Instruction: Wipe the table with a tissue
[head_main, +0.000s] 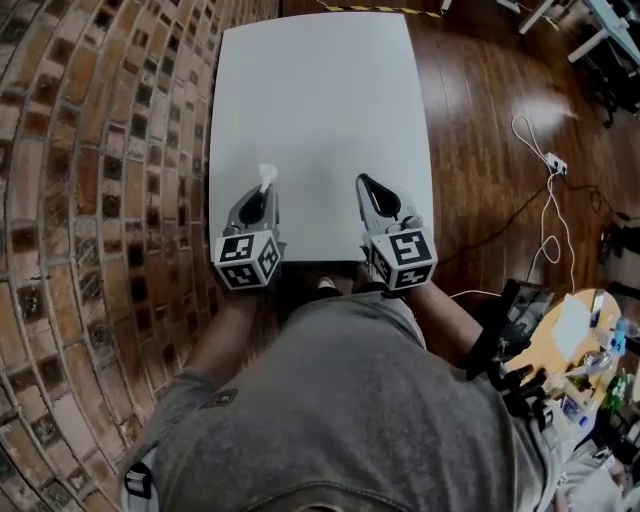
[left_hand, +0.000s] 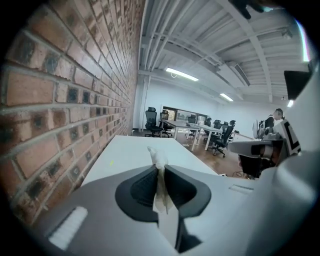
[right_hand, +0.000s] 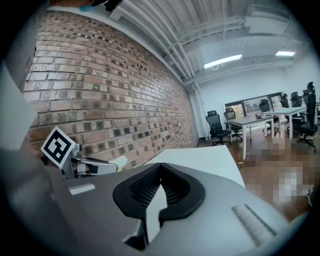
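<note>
The left gripper (head_main: 262, 195) is clamped on a small tissue (left_hand: 159, 162) whose tip pokes out past the jaws, above the near end of the white table (head_main: 320, 90). The right gripper (head_main: 366, 187) hangs beside it, jaws together and empty. To wipe well, tilt the left gripper down so the tissue, not the jaw tips, meets the surface, then sweep away in overlapping strokes.
</note>
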